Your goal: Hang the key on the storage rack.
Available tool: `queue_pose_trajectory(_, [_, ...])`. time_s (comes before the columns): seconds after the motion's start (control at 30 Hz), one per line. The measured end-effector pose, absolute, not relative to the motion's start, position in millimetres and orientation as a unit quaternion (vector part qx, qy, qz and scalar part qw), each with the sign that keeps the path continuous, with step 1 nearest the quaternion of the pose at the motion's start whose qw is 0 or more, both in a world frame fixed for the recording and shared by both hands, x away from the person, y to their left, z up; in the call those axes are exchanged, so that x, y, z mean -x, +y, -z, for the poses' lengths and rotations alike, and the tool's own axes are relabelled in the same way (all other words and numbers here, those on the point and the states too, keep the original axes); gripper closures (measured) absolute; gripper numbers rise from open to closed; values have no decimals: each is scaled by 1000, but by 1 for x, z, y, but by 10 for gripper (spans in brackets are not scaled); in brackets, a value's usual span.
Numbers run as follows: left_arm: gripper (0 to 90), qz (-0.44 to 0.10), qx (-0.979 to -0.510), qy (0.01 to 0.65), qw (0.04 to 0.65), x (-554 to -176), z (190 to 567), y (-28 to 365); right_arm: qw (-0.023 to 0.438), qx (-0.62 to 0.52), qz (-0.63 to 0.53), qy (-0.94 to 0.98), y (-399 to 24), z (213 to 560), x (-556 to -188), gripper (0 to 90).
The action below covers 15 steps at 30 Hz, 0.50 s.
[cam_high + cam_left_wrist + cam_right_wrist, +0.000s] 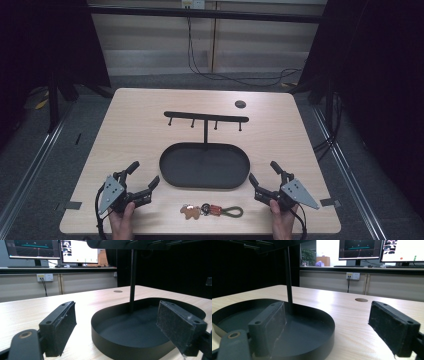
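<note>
Keychain [211, 210] lies on the table [135, 135] — near the bare tray [172, 172].

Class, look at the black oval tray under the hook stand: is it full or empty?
Empty. The high view shows the tray's dark floor bare around the stand's post; the keychain lies outside it on the table.

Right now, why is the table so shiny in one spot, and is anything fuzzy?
Right gripper view: a bright screen washes white and glares on the table. Left gripper view: the tray is sharp and the screens soft. High view: dim and grainy, the keychain small and unclear.
</note>
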<state>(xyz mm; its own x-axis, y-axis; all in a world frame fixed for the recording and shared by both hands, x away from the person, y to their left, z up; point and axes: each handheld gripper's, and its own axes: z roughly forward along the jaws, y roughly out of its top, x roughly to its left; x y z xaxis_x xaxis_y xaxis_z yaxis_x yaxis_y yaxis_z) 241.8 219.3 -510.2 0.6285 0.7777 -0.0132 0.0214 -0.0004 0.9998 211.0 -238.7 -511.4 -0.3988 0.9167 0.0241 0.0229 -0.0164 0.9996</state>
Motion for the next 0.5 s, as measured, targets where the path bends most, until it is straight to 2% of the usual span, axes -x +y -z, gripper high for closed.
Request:
queue_pose_trajectory(0.13, [157, -303, -640, 313, 633, -242, 510, 219, 388, -411, -583, 585, -237, 511, -211, 136])
queue_pose_trajectory(0.3, [157, -305, -639, 317, 631, -242, 510, 219, 379, -419, -578, 589, -238, 510, -213, 129])
queue_pose_trajectory(0.5, [157, -307, -637, 320, 630, -242, 510, 218, 379, -430, -564, 594, -236, 509, -216, 181])
